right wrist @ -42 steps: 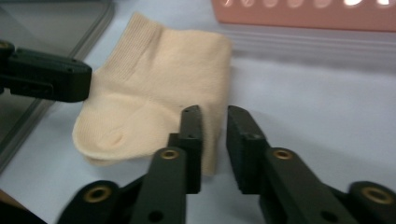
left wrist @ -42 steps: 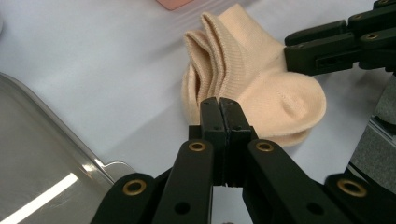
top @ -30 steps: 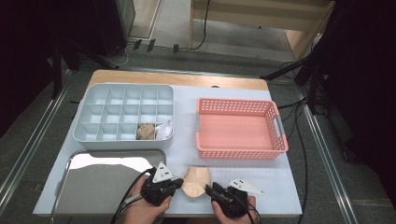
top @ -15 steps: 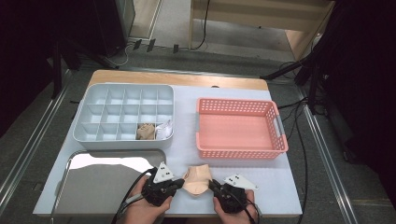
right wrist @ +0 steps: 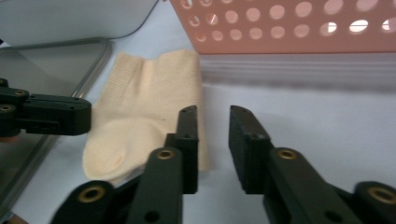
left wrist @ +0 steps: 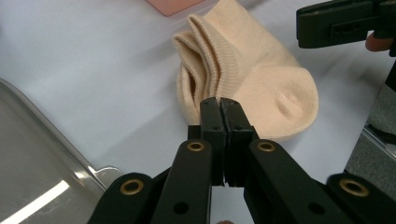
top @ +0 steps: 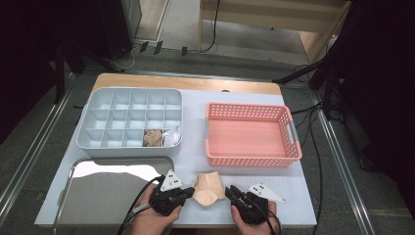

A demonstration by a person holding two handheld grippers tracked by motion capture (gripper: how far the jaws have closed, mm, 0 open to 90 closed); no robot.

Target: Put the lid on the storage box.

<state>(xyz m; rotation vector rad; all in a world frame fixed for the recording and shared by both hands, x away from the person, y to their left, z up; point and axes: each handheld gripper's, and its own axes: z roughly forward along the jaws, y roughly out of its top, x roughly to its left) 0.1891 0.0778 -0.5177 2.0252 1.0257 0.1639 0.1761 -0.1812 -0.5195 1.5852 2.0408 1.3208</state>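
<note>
Since the folded beige sock [top: 208, 187] is lying flat on the white table cover [top: 195, 147], just in front of the pink basket's [top: 250, 134] near-left corner, I'd call this the pick-up step, not a carry yet. The left gripper [left wrist: 219, 106] sits right at the sock's left edge with its jaws pressed together; I can't really tell if any fabric is pinched between them. The right gripper [right wrist: 212, 122] is at the sock's right edge, jaws a narrow gap apart, nothing in them. Left of the sock is the steel tray [top: 103, 196], and beyond that the grey divided organizer [top: 98, 117], which already has a beige sock [top: 152, 138] in one front cell. Next move, my guess: the right one has to slide over the edge and close.
</note>
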